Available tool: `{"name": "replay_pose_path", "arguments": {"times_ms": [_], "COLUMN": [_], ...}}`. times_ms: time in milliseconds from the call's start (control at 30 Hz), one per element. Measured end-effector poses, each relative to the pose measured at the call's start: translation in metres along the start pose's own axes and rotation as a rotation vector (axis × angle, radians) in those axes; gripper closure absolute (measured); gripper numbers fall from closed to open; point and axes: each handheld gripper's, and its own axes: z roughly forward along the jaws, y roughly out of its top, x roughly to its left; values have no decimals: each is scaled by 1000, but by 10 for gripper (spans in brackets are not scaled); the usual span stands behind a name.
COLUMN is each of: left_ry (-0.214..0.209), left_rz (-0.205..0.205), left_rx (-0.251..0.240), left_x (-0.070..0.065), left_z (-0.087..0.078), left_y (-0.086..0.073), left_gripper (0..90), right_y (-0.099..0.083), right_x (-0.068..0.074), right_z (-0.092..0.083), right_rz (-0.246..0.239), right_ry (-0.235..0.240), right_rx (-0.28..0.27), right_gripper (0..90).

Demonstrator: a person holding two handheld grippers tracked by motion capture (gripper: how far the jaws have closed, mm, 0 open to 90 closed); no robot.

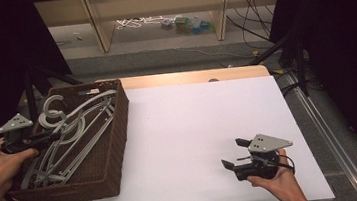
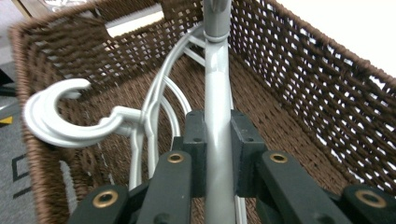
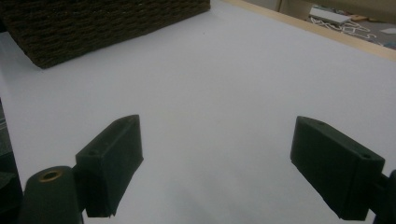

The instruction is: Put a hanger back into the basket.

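A brown wicker basket (image 1: 118, 137) stands at the table's left and holds several grey plastic hangers (image 1: 77, 136). My left gripper (image 1: 50, 138) reaches over the basket's left rim and is shut on the bar of one grey hanger (image 2: 217, 112); its black pads (image 2: 196, 149) clamp that bar from both sides. Another hanger's hook (image 2: 56, 122) curls to the left inside the basket (image 2: 317, 88). My right gripper (image 1: 235, 153) hovers low over the white table (image 1: 189, 124) near its front right, jaws wide apart, nothing between its pads (image 3: 114, 156).
The basket's near corner (image 3: 107, 23) lies far ahead of the right gripper across bare white tabletop (image 3: 224, 84). Wooden shelving legs (image 1: 98, 23) and cables (image 1: 253, 17) are on the floor beyond the table. Black stands (image 1: 29, 91) flank the basket.
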Motion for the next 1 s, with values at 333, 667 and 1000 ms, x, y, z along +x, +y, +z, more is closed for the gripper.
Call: {"name": "replay_pose_path", "arguments": {"times_ms": [333,667,1000], "left_ry": [-53,27,136], "left_rz": [-91,-205,-234], "left_rx": [40,26,126], "left_x": [-7,6,15], "left_z": [22,32,35], "left_y": [-5,-20,-22], "left_gripper": [792,749,605], "right_y": [0,0,-1], "right_x": [0,0,-1], "right_z": [0,1,1], "right_rz": [-2,-9,-8], "right_ry": [1,8,2], "right_rx": [6,9,14], "right_gripper": [177,177,177]}}
